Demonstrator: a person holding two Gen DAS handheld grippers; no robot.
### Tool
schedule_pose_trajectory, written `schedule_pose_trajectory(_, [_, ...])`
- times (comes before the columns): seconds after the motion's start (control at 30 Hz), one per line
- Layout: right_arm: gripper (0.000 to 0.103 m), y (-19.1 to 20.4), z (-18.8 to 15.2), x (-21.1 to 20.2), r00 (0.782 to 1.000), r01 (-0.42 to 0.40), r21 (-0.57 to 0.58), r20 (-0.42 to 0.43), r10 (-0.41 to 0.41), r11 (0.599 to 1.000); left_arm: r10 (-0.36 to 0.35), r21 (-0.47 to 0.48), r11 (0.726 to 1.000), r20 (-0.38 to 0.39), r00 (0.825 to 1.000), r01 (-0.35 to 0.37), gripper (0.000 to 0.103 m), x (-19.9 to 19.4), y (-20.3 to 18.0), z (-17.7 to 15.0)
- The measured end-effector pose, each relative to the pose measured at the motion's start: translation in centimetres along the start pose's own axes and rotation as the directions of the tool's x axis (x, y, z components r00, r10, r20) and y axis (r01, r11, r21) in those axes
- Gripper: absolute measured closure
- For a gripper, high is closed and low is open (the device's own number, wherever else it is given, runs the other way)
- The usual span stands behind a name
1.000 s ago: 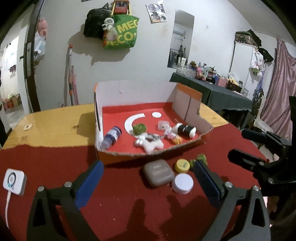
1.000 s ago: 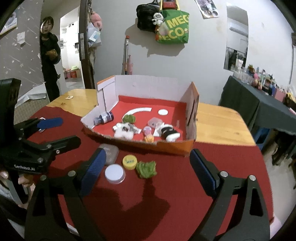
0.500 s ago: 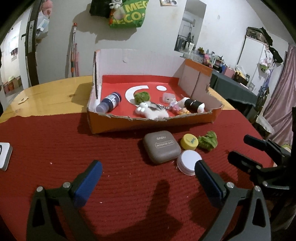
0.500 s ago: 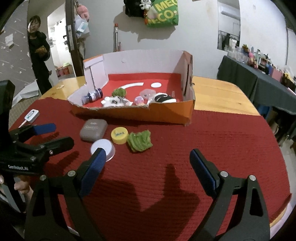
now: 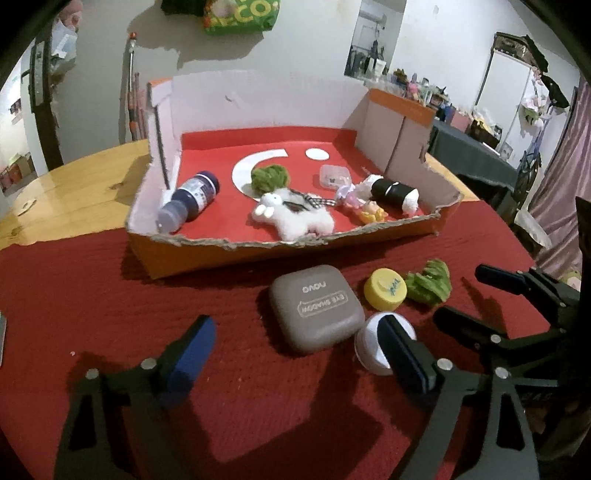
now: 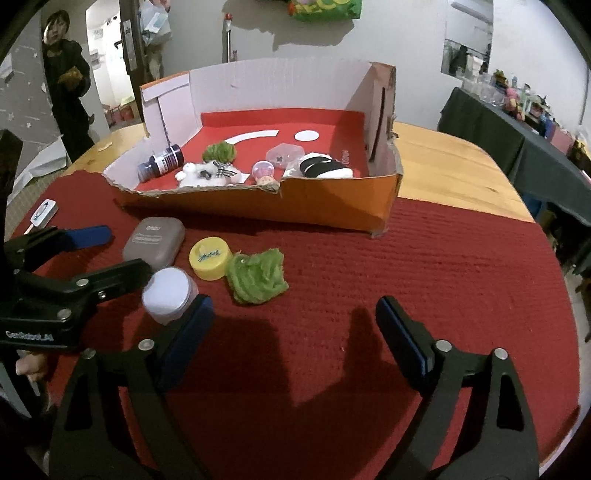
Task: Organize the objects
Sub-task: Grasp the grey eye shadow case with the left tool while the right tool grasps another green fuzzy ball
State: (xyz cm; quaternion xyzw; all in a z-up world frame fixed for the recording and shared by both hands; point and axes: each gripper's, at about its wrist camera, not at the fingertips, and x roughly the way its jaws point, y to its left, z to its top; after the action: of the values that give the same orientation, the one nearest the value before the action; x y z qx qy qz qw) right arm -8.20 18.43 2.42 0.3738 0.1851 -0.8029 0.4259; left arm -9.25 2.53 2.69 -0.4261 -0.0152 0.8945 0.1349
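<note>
- L gripper [image 5: 299, 354] closing, nothing clamped; grey case [image 5: 316, 306] just ahead
- R gripper [image 6: 295, 332] closing, empty, over red cloth [image 6: 424, 266]; white jar [image 6: 168, 290] by its left pad

white jar [image 5: 373, 350]: being partly covered by the left gripper's finger [image 5: 406, 354]
green bag [image 6: 325, 9]: being cut off by the top edge
</note>
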Motion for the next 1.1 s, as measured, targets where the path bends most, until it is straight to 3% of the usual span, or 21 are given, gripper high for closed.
schedule_pose_trajectory(0.2, [0.03, -0.1, 1.0, 1.3, 0.999, -0.027, -0.015, -0.04, 0.027, 1.0, -0.013, 0.01, 1.0, -0.022, 1.0, 0.013, 0.02, 1.1, -0.2, 1.0])
schedule_pose_trajectory(0.27, [0.04, 0.1, 1.3, 1.8, 0.998, -0.045, -0.027, -0.053, 0.044, 0.999, -0.025, 0.011, 1.0, -0.027, 0.999, 0.025, 0.03, 1.4, -0.2, 1.3])
schedule_pose_trajectory(0.4, [0.057, 0.8, 1.7, 2.1, 0.996, -0.075, -0.065, -0.053, 0.072, 0.995, -0.037, 0.047, 0.998, -0.038, 0.999, 0.039, 0.04, 1.7, -0.7, 1.7])
schedule_pose_trajectory(0.5, [0.07, 1.2, 2.0, 2.2, 0.994, -0.095, -0.088, -0.056, 0.09, 0.992, -0.041, 0.063, 0.997, -0.039, 0.998, 0.044, 0.042, 1.8, -0.9, 1.7])
schedule_pose_trajectory(1.1, [0.074, 1.7, 2.3, 0.8, 0.995, -0.104, -0.102, -0.006, 0.104, 0.989, -0.049, 0.076, 0.996, 0.01, 0.999, 0.048, 0.042, -0.3, -1.1, 1.8])
